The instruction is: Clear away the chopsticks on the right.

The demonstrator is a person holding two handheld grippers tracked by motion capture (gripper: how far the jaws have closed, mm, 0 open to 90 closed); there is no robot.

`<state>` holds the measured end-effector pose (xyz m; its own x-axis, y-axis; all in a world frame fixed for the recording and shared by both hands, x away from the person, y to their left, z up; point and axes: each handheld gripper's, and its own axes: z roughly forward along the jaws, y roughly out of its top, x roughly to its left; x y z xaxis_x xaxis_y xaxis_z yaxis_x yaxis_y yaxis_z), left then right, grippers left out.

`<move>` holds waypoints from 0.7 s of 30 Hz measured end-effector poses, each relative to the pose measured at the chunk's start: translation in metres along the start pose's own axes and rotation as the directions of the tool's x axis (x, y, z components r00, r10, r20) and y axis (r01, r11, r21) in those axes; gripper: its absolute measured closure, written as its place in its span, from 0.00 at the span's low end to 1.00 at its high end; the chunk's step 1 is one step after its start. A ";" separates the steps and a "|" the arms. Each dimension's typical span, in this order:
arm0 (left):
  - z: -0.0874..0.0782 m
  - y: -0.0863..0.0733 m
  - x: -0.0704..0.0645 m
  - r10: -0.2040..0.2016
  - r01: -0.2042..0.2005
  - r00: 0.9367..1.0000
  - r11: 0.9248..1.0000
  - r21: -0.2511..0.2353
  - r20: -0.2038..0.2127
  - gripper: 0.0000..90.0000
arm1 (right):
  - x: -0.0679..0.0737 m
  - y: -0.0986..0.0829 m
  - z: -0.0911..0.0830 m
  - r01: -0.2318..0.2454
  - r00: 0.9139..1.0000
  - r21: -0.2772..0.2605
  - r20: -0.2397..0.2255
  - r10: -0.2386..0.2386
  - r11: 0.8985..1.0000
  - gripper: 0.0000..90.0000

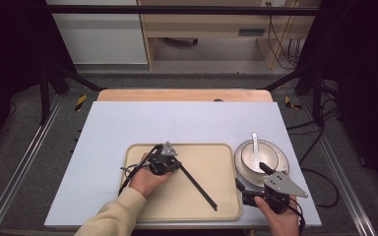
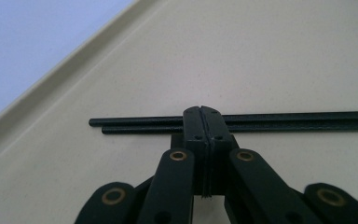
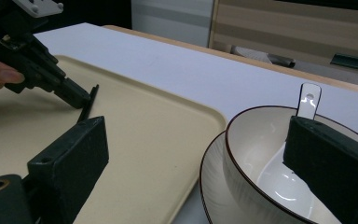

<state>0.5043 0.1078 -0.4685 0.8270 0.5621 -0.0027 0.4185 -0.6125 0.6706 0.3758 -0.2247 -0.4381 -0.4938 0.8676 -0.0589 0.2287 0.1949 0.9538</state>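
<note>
Nearest, the right gripper point(image 1: 250, 183) hovers with jaws spread wide beside the white brown-rimmed ceramic bowl point(image 1: 256, 156) on its matching plate point(image 1: 281, 158). Farther off, the left gripper point(image 1: 178, 164), jaws pressed together, touches two thin black chopsticks point(image 1: 199, 188) lying on the beige plastic tray point(image 1: 226, 162).

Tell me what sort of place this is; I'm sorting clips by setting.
Likely a lab recording rig, not a home. The white table sits inside a black metal frame with cables on the floor, and the beige tray, chopsticks and bowl look staged.
</note>
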 end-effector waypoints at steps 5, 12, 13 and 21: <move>0.010 0.009 -0.002 0.003 -0.003 1.000 1.000 -0.016 0.011 0.99 | 0.002 0.000 0.001 0.001 1.000 0.003 -0.010 -0.001 1.000 0.07; 0.021 0.021 -0.009 0.029 -0.029 0.999 0.999 -0.018 0.031 0.99 | 0.003 -0.001 0.002 -0.002 1.000 0.008 -0.019 0.002 1.000 0.08; 0.024 0.022 -0.011 0.018 -0.017 0.999 0.999 -0.032 0.033 0.99 | 0.003 -0.001 0.003 -0.003 1.000 0.009 -0.021 0.003 1.000 0.08; 0.033 0.031 -0.018 0.036 -0.034 0.998 0.999 -0.039 0.059 0.99 | 0.003 -0.001 0.003 -0.004 1.000 0.008 -0.028 0.004 1.000 0.08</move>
<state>0.5146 0.0609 -0.4720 0.8622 0.5060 -0.0226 0.3758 -0.6091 0.6984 0.3766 -0.2211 -0.4398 -0.5162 0.8552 -0.0469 0.2373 0.1954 0.9516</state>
